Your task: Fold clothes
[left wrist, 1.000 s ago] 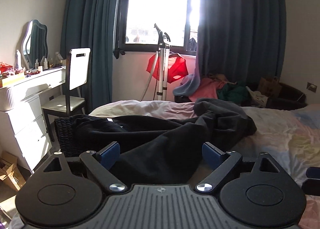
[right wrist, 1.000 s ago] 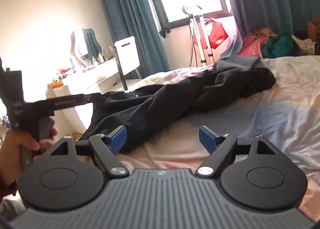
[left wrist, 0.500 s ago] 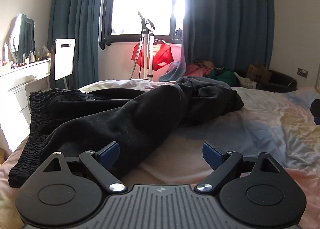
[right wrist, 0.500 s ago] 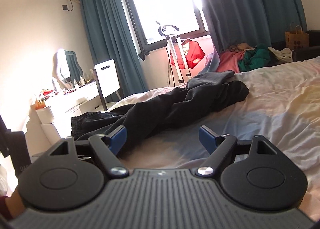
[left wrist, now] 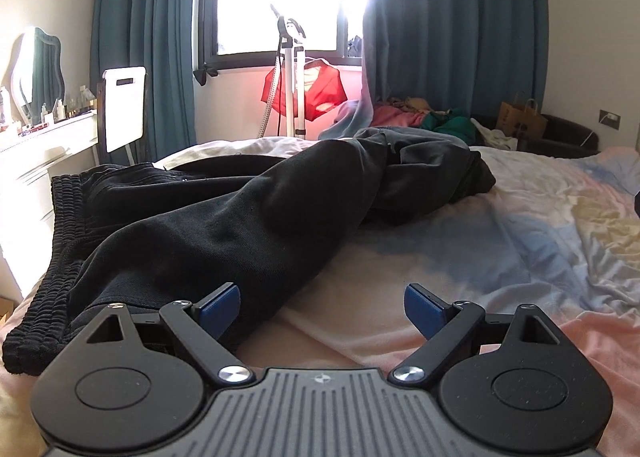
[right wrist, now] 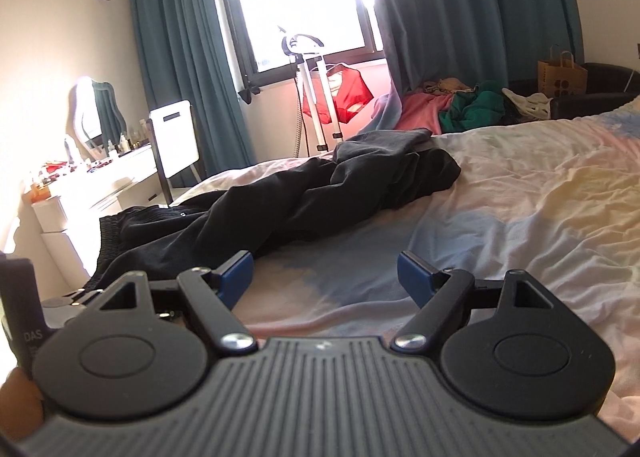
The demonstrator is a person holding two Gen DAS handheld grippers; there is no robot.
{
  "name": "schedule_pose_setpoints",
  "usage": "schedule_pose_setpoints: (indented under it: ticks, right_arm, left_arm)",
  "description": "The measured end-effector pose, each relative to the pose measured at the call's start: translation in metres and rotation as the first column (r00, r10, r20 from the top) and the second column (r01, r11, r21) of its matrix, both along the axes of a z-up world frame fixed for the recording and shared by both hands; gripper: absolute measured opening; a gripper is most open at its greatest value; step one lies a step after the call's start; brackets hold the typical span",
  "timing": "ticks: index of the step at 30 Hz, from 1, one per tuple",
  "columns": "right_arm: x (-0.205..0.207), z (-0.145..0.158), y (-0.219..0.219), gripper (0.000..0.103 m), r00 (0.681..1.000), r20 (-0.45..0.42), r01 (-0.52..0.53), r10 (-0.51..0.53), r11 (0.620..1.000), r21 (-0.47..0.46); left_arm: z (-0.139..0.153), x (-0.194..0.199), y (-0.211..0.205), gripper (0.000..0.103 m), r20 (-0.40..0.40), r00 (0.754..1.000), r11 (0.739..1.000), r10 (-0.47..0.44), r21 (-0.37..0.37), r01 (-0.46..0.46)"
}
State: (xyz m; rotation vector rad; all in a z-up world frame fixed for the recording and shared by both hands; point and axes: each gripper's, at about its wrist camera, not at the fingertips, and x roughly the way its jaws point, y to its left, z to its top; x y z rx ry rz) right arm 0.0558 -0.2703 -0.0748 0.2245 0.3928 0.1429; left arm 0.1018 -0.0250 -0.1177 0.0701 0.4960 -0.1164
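A pair of black trousers (left wrist: 224, 225) lies crumpled across the bed, its ribbed waistband (left wrist: 44, 289) at the near left edge and its legs bunched toward the far side. My left gripper (left wrist: 322, 307) hovers low over the sheet with jaws wide apart; its left pad sits just over the trousers' near edge, gripping nothing. In the right wrist view the same trousers (right wrist: 304, 193) lie ahead and to the left. My right gripper (right wrist: 325, 277) is open above bare sheet, nothing between its fingers. The left gripper's handle (right wrist: 20, 313) shows at the far left.
The bed (left wrist: 520, 241) has a rumpled pastel sheet. A white dresser (right wrist: 92, 185) with a mirror and a white chair (left wrist: 124, 113) stand left. A garment steamer (left wrist: 290, 69) with a red garment and a pile of clothes (right wrist: 452, 105) sit by the window.
The left gripper has sunk toward the bed and closer to the trousers, now seen from lower down. The right gripper's view tipped upward a little. Both stayed open.
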Motion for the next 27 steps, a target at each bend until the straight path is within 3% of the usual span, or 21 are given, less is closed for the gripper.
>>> schedule_pose_setpoints:
  ticks: [6,15,18,24,27]
  right_arm:
    - [0.009,-0.010,-0.023,0.082,0.988,-0.095,0.122,-0.119,0.992,0.026]
    - [0.034,-0.033,-0.057,0.082,0.961,-0.200,0.220,-0.190,0.965,0.144]
    - [0.057,-0.053,-0.060,0.082,0.948,-0.261,0.225,-0.183,0.963,0.144]
    - [0.094,-0.078,-0.064,0.082,0.943,-0.290,0.223,-0.166,0.958,0.179]
    - [0.106,-0.086,-0.066,0.082,0.941,-0.287,0.232,-0.180,0.960,0.159]
  left_arm:
    - [-0.002,0.050,-0.012,0.091,-0.007,1.000,0.992,-0.015,0.121,0.016]
    - [0.023,0.188,-0.048,0.088,0.016,0.999,0.999,0.047,0.027,-0.048]
    - [0.026,0.236,-0.067,0.084,0.025,0.998,0.997,0.051,0.049,-0.052]
    - [0.016,0.319,-0.107,0.059,-0.050,0.998,0.998,0.036,0.061,-0.033]
    - [0.010,0.338,-0.124,0.038,-0.065,0.998,0.998,0.009,0.065,-0.005]
